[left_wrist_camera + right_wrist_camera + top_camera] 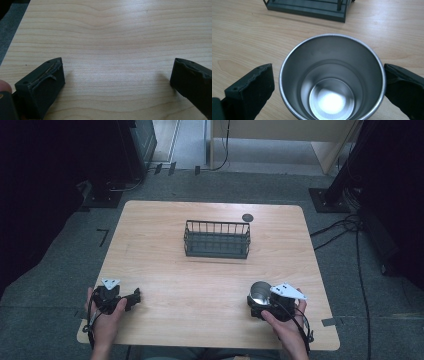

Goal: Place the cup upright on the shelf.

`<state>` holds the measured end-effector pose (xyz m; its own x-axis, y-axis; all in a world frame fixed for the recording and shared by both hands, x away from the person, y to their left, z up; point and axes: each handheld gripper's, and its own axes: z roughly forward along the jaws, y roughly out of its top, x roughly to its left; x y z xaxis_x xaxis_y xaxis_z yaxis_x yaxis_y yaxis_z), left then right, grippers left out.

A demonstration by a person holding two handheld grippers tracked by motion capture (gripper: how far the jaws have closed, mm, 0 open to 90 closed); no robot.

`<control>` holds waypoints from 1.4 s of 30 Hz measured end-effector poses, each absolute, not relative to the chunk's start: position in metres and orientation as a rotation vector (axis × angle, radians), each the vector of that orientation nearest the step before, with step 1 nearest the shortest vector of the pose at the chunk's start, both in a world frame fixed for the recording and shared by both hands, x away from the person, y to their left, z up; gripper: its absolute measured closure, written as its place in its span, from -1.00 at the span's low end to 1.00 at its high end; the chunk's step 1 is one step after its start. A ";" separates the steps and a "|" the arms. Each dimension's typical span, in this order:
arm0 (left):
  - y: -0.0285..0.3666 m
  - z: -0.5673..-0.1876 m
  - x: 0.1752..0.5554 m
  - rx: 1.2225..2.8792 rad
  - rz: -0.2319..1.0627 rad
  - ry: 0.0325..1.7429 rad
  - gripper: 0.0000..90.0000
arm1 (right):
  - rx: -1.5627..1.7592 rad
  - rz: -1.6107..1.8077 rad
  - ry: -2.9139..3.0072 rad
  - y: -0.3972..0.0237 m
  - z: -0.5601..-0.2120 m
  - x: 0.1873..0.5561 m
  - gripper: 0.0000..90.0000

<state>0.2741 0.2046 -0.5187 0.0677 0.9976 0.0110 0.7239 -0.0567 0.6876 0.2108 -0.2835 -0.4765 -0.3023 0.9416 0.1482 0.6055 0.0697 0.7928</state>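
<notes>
Cup (332, 80) stood upright on the desk (200, 290) between the spread right tongs (329, 87), barely touching; closing squarely below the rim seemed wise. Left tongs (117, 82) lay spread, holding nothing.

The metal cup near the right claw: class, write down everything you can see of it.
The metal cup is a plain, brushed steel tumbler with a thin rolled rim and no handle or lid. It stands upright and empty on the wooden table, near the front right, with light glinting off its flat bottom. The right claw is open around it: one jaw seems to touch the wall, and a small gap shows at the other.
</notes>
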 end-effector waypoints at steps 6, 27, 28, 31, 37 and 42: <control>0.205 -0.519 0.274 1.836 0.692 1.708 -1.00 | 1.544 1.038 1.974 -0.279 -0.488 0.213 -1.00; 0.205 -0.519 0.274 1.836 0.692 1.708 -1.00 | 1.522 0.911 1.980 -0.273 -0.491 0.219 -0.60; 0.205 -0.519 0.274 1.836 0.692 1.708 -1.00 | 1.519 0.909 1.979 -0.272 -0.489 0.220 -0.60; 0.205 -0.519 0.274 1.836 0.692 1.708 -1.00 | 1.512 0.918 1.977 -0.271 -0.485 0.223 -0.60; 0.205 -0.519 0.274 1.837 0.692 1.708 -1.00 | 1.503 0.937 1.972 -0.267 -0.476 0.231 -0.60; 0.205 -0.519 0.274 1.836 0.692 1.708 -1.00 | 1.475 0.951 1.978 -0.260 -0.468 0.239 -0.60</control>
<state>0.2741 0.2047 -0.5186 0.0681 0.9976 0.0113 0.7240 -0.0572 0.6874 0.2393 -0.2595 -0.4681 -0.2943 0.9555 0.0200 0.6125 0.1725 0.7715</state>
